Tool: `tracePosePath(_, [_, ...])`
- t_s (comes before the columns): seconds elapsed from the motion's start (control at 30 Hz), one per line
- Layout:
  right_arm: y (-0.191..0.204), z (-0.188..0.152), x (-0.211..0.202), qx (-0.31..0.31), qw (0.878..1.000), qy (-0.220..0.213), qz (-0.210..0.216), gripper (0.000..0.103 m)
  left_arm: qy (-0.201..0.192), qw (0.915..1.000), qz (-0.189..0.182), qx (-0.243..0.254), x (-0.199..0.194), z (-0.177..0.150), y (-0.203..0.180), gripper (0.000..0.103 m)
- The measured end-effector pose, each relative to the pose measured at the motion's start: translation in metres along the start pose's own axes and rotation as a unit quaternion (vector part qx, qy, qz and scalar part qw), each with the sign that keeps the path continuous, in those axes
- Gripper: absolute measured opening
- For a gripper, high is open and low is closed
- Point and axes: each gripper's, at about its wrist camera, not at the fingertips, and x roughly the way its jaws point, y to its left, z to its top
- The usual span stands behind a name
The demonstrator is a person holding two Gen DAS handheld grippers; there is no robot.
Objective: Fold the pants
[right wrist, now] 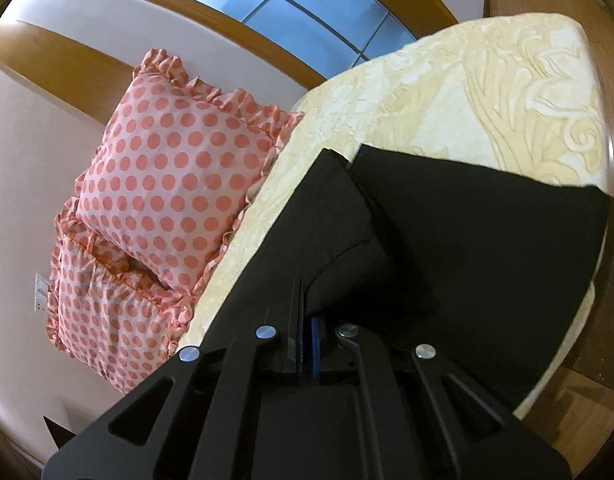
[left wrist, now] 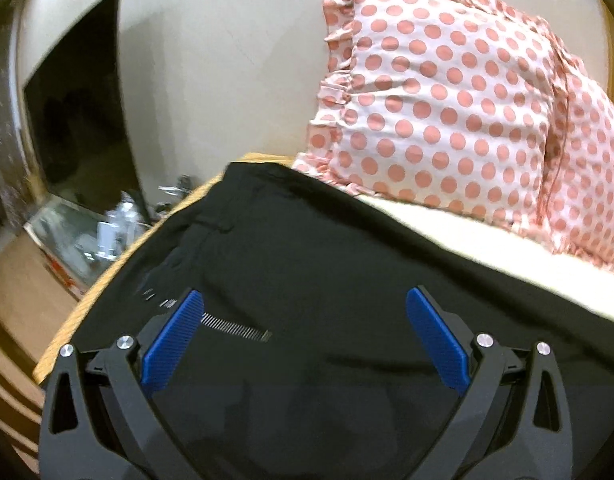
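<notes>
Right now your black fabric pants (left wrist: 307, 248) lie spread across the cream, relief-patterned bedspread (right wrist: 487, 88), one dark edge running close to the bed's wooden side rail (left wrist: 107, 280), where the floor drops away. Ahead of your left gripper (left wrist: 305, 336) the cloth is flat, with open room up to the two pink polka-dot, frilled pillows (left wrist: 447, 92) leaning on the pale wall. That tool is released: its ribbed blue pads (left wrist: 173, 344) stand wide apart above the pants, near a short strip of zipper teeth (left wrist: 235, 326), clamping nothing. Your right gripper (right wrist: 305, 308) is clenched, its pads pressed together on a raised fold of the black pants; the matte cloth lifts in a soft ridge there, while bare bedspread stretches clear beyond toward the far rounded corner.
</notes>
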Motion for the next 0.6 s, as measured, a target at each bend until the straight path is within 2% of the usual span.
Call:
tracePosePath(0.1, [-0.002, -0.001, 0.000, -0.006, 1.000, 0.003, -0.003, 0.002, 0.024, 0.9987, -0.028, -0.036, 0.031, 0.028, 0.001, 0.101])
tracePosePath(0.2, [-0.002, 0.001, 0.000, -0.008, 1.000, 0.005, 0.000, 0.002, 0.076, 0.9935, -0.061, -0.059, 0.076, 0.054, -0.004, 0.101])
tracePosePath(0.27, [-0.001, 0.001, -0.002, -0.012, 1.000, 0.004, 0.000, 0.002, 0.105, 0.9914, -0.046, -0.064, 0.107, 0.069, -0.010, 0.097])
tracePosePath(0.33, [0.001, 0.002, -0.003, -0.016, 1.000, 0.003, 0.000, 0.002, 0.130, 0.9892, -0.015, -0.065, 0.141, 0.082, -0.015, 0.089])
tracePosePath(0.4, [0.003, 0.002, -0.003, -0.022, 1.000, 0.002, 0.000, 0.002, 0.165, 0.9836, 0.009, -0.074, 0.177, 0.090, -0.016, 0.082])
tracePosePath(0.53, [0.005, 0.003, -0.002, -0.026, 1.000, 0.002, -0.002, 0.002, 0.202, 0.9715, 0.004, -0.124, 0.218, 0.091, -0.007, 0.072])
tracePosePath(0.57, [0.005, 0.003, -0.001, -0.028, 1.000, 0.003, -0.003, 0.002, 0.202, 0.9699, -0.003, -0.136, 0.224, 0.092, -0.004, 0.068])
tracePosePath(0.6, [0.006, 0.003, -0.001, -0.031, 1.000, 0.003, -0.004, 0.002, 0.202, 0.9678, -0.004, -0.150, 0.229, 0.092, -0.001, 0.060])
